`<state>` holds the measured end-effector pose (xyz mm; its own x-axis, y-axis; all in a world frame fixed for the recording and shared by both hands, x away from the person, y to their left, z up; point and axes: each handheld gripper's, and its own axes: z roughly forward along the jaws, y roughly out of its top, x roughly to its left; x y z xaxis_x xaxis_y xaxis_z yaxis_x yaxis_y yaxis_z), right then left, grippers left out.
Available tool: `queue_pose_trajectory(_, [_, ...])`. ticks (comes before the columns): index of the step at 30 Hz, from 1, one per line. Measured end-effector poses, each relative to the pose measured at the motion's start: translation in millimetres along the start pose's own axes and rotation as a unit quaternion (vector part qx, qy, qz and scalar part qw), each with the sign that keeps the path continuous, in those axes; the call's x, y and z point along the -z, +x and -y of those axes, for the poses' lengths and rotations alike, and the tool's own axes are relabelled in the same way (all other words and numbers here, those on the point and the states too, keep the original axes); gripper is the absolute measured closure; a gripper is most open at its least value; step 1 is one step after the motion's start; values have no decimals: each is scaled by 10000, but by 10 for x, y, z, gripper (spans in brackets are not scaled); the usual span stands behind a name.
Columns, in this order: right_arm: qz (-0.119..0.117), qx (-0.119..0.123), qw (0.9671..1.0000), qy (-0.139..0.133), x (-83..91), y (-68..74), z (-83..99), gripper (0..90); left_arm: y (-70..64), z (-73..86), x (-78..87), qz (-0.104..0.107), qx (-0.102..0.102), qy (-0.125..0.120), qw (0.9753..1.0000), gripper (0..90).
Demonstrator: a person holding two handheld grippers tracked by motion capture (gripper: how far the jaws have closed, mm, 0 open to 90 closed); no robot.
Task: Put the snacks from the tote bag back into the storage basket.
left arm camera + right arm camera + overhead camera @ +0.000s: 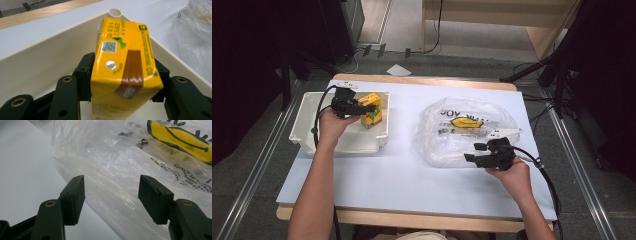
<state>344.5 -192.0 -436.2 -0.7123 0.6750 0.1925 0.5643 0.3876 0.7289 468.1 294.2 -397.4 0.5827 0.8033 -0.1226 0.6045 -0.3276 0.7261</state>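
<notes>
With the left claw (122,82) clamped on the yellow drink carton (125,60) inside the white plastic tray (307,107), lift it straight while the wide-open right claw (111,195) steadies the clear plastic bag (120,165).

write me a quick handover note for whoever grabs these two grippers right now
Left gripper: shut on the yellow carton, held inside the white bin.
Right gripper: open, jaws at the near edge of the clear plastic bag, gripping nothing.
Done: carton is grasped.
Left, likely: lift the carton out of the bin, grip the bag's edge to hold it open, and put the carton in.
</notes>
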Motion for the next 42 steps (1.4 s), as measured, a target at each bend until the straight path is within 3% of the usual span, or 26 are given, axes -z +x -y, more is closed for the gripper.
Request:
queue_pose_trajectory(8, [-4, -8, 10000, 17, 1, 4, -1, 391, -46, -16, -2, 20, -119, 131, 9998, 453])
queue_pose_trajectory(19, [-13, 5, 10000, 27, 0, 4, -2, 390, -88, -50, 93, 42, -150, 48, 9999, 443])
queue_pose_trajectory(31, [-16, 15, 10000, -4, 1, 3, -9, 390, -130, -52, 359, 75, 36, -89, 9999, 447])
queue_pose_trajectory(36, [4, 19, 10000, -9, 10, -1, -11, 390, -150, -32, 447, 31, 153, -32, 9999, 445])
queue_pose_trajectory(42, [10, 18, 10000, -27, 16, 0, -14, 390, -131, 25, 574, 181, 296, -271, 9990, 526])
